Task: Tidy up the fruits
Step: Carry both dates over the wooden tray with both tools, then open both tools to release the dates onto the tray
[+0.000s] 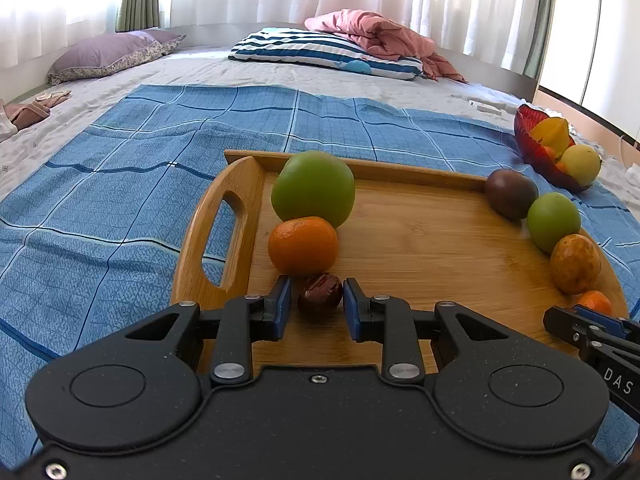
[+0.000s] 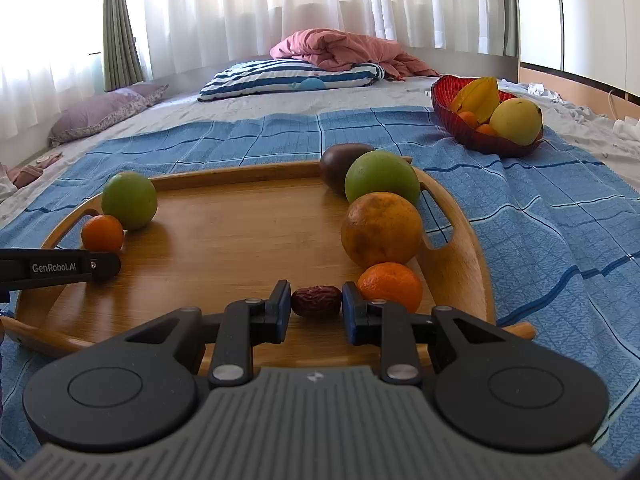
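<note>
A red date (image 1: 320, 298) is clamped in the left tool (image 1: 316, 304), a second date (image 2: 316, 301) in the right tool (image 2: 316, 304), its long axis seemingly crosswise. Just beyond each, on the wooden tray (image 2: 240, 232), a fruit row is aligned. Only the right view fully shows the red bowl (image 2: 452, 114), far right.

2 wrinkled red dates (image 1: 320, 293) (image 2: 316, 301) lie on the wooden tray (image 1: 420, 248).
</note>
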Available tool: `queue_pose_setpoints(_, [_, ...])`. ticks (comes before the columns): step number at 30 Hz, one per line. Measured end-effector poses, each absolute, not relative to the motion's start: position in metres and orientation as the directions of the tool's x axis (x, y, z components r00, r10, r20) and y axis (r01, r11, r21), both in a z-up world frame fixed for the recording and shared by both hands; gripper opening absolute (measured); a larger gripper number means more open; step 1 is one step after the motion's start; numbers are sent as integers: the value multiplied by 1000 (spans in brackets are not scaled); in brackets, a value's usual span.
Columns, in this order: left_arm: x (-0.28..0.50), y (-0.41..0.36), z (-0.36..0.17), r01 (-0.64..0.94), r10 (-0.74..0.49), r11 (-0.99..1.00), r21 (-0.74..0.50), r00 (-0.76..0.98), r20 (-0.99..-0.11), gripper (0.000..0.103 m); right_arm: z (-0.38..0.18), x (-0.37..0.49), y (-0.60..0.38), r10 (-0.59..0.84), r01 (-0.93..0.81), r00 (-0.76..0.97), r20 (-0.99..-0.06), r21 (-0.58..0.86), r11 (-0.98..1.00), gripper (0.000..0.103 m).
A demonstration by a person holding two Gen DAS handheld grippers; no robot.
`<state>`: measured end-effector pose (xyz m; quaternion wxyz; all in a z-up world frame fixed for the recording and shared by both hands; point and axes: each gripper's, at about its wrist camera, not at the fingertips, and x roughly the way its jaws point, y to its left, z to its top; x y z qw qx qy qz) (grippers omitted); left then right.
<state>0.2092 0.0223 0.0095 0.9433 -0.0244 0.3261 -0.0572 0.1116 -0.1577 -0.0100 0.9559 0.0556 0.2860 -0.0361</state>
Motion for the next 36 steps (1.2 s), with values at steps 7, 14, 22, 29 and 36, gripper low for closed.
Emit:
queue_pose_setpoints(7, [210,22,9,92,-120,993,-78,782,-612,27,-11,113,-158,-34,99,831,-555,87,991,32])
queue_pose_setpoints(14, [209,22,10,97,-121,993,-72,780,-614,39,-12,114,-159,-36,101,831,-555,87,991,33])
queue_pose_setpoints(22, [202,20,11,105,-122,992,-64,779,-616,50,-11,114,-158,-36,100,832,-554,87,991,38])
queue_pose_setpoints(29, [195,20,11,119,-127,991,-55,773,-622,63,-9,108,-158,-35,97,841,-540,87,991,52])
queue_pose_setpoints(36, [182,20,15,126,-128,991,-46,779,-614,77,-4,101,-157,-33,91,850,-526,85,992,56])
